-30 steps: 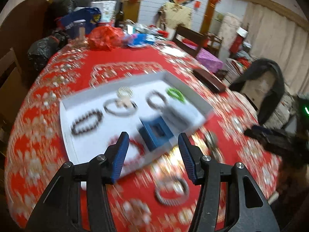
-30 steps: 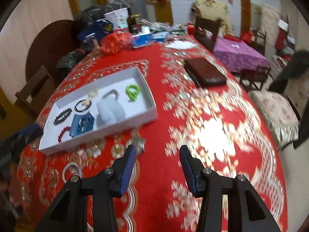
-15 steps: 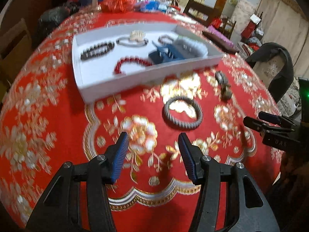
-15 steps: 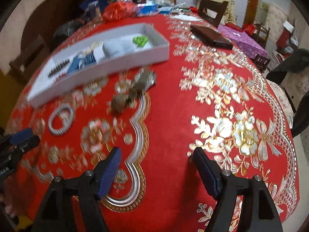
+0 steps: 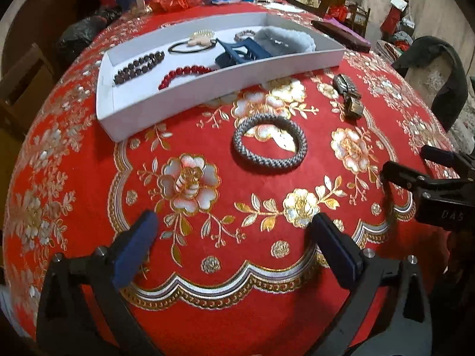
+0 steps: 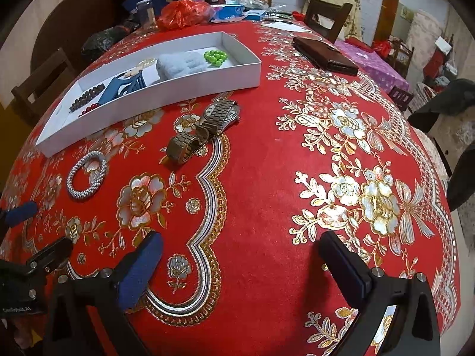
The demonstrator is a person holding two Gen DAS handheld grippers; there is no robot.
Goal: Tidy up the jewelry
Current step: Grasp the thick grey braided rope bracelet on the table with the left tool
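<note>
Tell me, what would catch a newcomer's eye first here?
The red cloth with gold flowers fills both views. On it lies a white tray of bracelets; nearer, on the bare cloth, lie a grey bracelet and a metal watch. Both grippers, left and right, are opening, with nothing between their jaws.

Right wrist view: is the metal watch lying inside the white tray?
No, the watch lies on the red tablecloth just outside the near wall of the tray.

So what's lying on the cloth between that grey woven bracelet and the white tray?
Nothing: between the grey woven bracelet and the white tray there is only bare red tablecloth with gold flowers, clearest in the left wrist view.
</note>
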